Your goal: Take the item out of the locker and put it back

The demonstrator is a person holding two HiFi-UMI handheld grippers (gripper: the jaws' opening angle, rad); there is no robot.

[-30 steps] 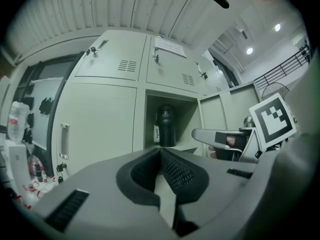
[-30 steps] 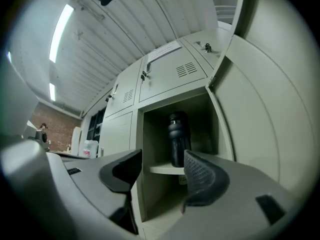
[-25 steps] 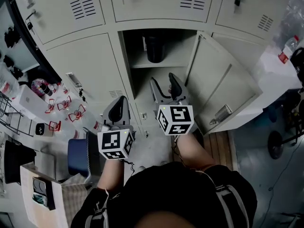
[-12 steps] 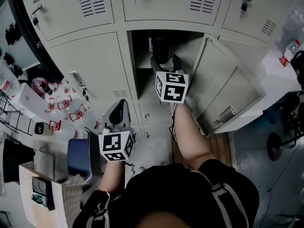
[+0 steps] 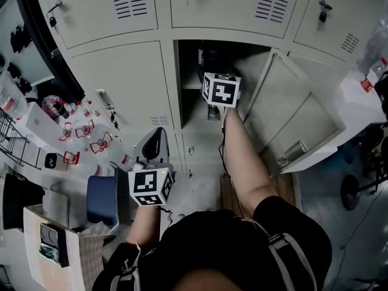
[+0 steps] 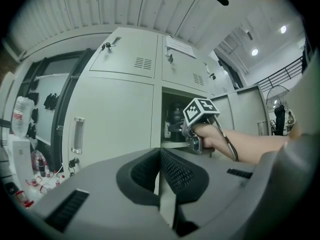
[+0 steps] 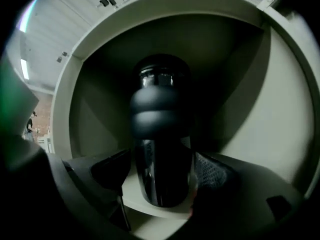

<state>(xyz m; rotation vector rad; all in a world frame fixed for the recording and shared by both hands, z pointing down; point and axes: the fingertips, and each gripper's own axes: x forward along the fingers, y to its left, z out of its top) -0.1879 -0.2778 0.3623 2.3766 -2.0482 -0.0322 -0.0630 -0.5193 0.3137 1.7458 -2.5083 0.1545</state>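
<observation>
A glossy black bottle (image 7: 162,149) with a rounded black cap stands upright on the upper shelf (image 7: 150,204) of the open locker (image 5: 267,77). My right gripper (image 7: 162,173) reaches into the locker at shelf height. Its jaws have just been opening and now stand wide on either side of the bottle's lower body, the pads not pressing on it. From the left gripper view the bottle (image 6: 176,118) shows behind the right gripper (image 6: 181,127). My left gripper (image 5: 154,145) hangs low in front of the closed lockers, its pads (image 6: 172,171) together with nothing held.
The locker door (image 5: 303,123) swings out to the right of my right arm. Closed lockers (image 5: 121,83) fill the left and top. A blue seat (image 5: 100,199) and a table with small bottles (image 5: 79,129) lie at left.
My right gripper has gone up and forward from below the shelf into the locker mouth, up to the bottle. The left gripper has barely shifted.
</observation>
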